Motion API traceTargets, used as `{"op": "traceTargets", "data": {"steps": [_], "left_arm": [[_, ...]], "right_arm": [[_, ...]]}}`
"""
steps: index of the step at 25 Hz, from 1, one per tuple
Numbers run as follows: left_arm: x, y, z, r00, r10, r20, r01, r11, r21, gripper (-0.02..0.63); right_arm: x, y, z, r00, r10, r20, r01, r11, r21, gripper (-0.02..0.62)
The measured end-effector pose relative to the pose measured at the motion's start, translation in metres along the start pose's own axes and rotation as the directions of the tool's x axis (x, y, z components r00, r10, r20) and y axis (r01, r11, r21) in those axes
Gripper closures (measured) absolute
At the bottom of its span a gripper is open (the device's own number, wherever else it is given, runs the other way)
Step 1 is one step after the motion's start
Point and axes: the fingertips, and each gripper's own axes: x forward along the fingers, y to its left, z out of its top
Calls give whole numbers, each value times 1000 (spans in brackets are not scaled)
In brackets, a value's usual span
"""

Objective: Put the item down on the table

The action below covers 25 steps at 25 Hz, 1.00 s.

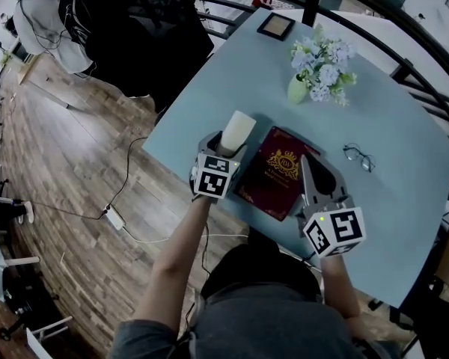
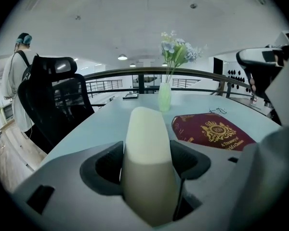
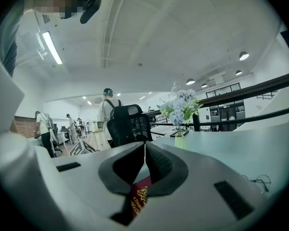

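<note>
The left gripper [image 1: 226, 151] pinched the cream cylinder [image 1: 238, 131] between its fingers, roughly upright at the bench's [image 1: 209, 103] near edge, just beside the maroon book [image 1: 278, 172], probably to seat it squarely (contact with the bench was unclear). The right gripper [image 1: 307, 172], fingers pressed together and empty, hung over the book.

Item [image 1: 238, 132] upright between the fingers [image 2: 102, 170] of my left gripper [image 1: 228, 149], at the near left edge of the surface [image 1: 232, 81]. Book [image 1: 278, 172] lies just right of it, with my right gripper [image 1: 305, 164] over its right side. Glasses [image 1: 358, 156] right of book. Vase [image 1: 320, 69] behind book. Frame [image 1: 276, 25] at far edge. Chair [image 1: 146, 28] beyond left edge.
</note>
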Motion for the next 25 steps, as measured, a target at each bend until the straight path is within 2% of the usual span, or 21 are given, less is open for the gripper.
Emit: {"op": "traceTargets", "data": {"steps": [15,25], "left_arm": [[30,-2,-31,991,-19,-131,21,1000,10,299],[31,-1,-30,989,-37,-144,35,999,-15,298]], "right_arm": [[-3,-5,-4,1000,-8,-8,8,1000,6,595],[-2,-3,-6,1000,6,-6,-6,1000,20,595]]}}
